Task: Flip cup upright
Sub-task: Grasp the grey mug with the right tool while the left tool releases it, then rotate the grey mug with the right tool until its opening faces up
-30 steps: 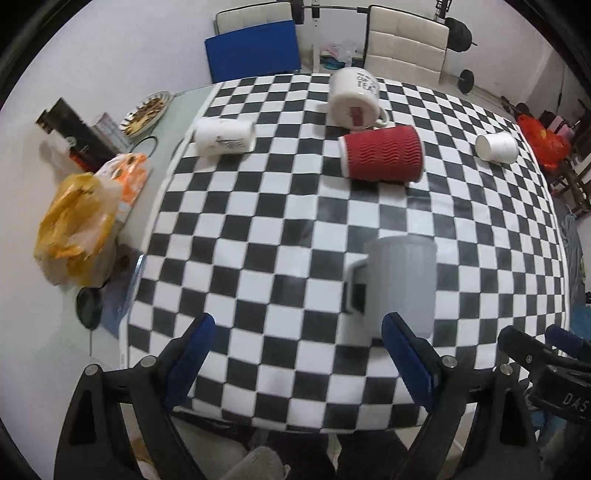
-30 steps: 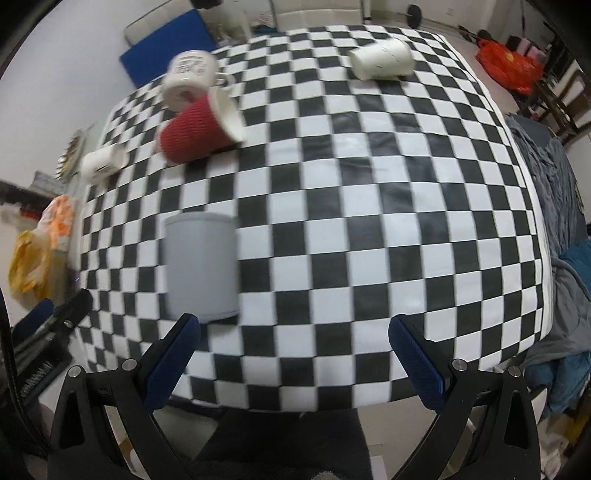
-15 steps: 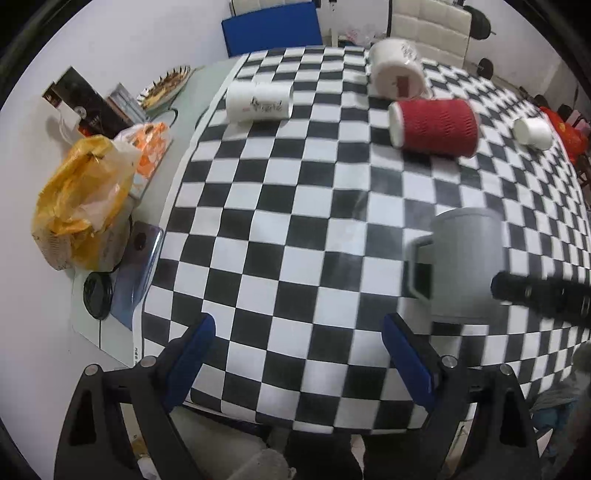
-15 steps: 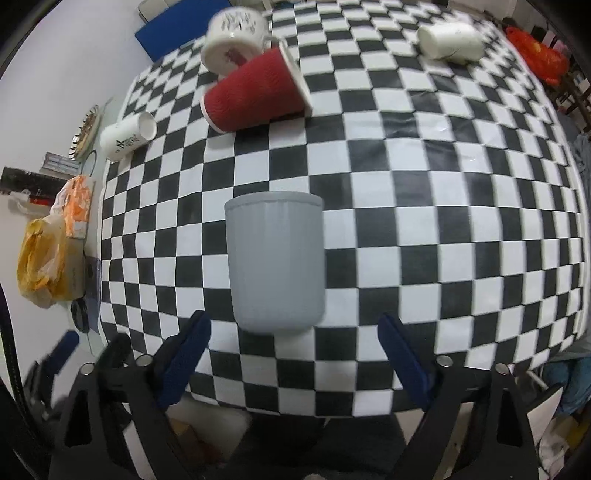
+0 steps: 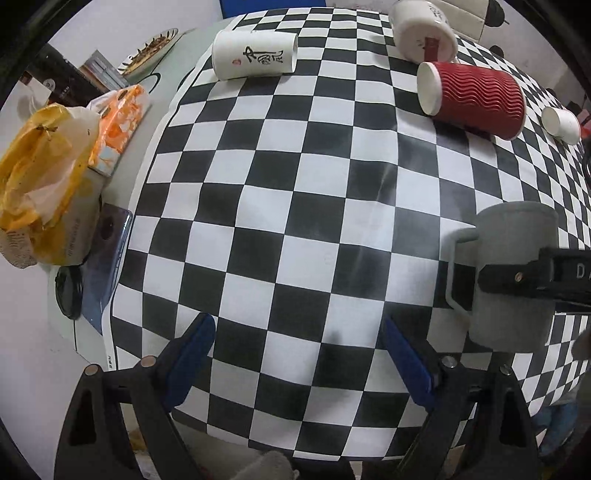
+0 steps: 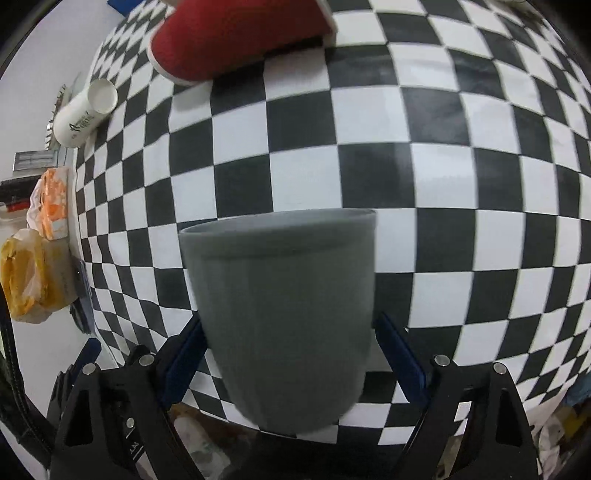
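You're working over the checkered table [image 5: 295, 206], w/ the grey mug [image 6: 284, 314] lying near its front edge, mouth pointing away from you, handle [image 5: 456, 273] on its left side as the left cam shows it.

Your right gripper [image 6: 290, 354] is straddling the mug body, blue pads [image 6: 399, 354] just beside each wall. I can't tell if they're touching yet, so not calling it a grip. Close evenly across the body's mid-section, not down by the rounded base, which looks likely to squirt out. Once it's pinched firm, roll your wrist so the rim comes up, and keep the base low over the cloth.

Your left gripper [image 5: 299, 365] is hanging wide apart over bare checks, holding nothing; keep it clear of the handle side.

Watch the red cup [image 6: 236, 37] lying just beyond: don't push the mug fwd into it. The white paper cup [image 5: 255, 55], white mug [image 5: 421, 29] and small white cup [image 5: 561, 123] are lying well apart, no bother.
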### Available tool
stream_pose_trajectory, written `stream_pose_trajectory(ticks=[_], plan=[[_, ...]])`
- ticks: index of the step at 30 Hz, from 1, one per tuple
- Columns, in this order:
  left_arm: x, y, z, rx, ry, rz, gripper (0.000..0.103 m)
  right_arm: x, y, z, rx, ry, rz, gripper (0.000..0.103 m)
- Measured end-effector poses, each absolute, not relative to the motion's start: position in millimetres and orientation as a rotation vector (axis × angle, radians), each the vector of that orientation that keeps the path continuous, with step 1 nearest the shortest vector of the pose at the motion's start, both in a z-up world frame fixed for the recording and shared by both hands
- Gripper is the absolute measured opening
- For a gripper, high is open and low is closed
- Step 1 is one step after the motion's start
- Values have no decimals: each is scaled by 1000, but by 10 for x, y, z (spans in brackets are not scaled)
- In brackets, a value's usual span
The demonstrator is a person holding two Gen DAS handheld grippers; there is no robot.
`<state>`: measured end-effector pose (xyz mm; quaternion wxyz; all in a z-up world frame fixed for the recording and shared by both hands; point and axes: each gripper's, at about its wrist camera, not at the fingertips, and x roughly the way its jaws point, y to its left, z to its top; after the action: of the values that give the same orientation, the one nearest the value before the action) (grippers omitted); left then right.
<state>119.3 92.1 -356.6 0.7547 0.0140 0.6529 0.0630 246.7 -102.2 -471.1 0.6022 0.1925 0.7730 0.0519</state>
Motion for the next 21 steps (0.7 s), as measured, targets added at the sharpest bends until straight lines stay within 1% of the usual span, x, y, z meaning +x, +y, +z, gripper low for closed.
stream_pose_trajectory(ticks=[2,7,11,15,18,21], plan=[[1201,939,-3572,19,1427,140,92,2460,-1007,-4705,445,1779,124,85],[1257,976,-3605,1,1432,155,92,2474,-1001,-4522,419,1620,125,84],[1369,983,-3667,-4,1427,166,92,2544,-1031,-4355,417,1452,138,84],[1492,1009,-3735,-16,1419,180,92,2647,-995,-4247,386,1245,152,84],[1567,1034,-3777,-26,1418,190,92,2686,-989,-4251,353,1111,155,84],[1584,1063,-3799,-28,1418,198,92,2663,-1017,-4302,310,1026,144,84]])
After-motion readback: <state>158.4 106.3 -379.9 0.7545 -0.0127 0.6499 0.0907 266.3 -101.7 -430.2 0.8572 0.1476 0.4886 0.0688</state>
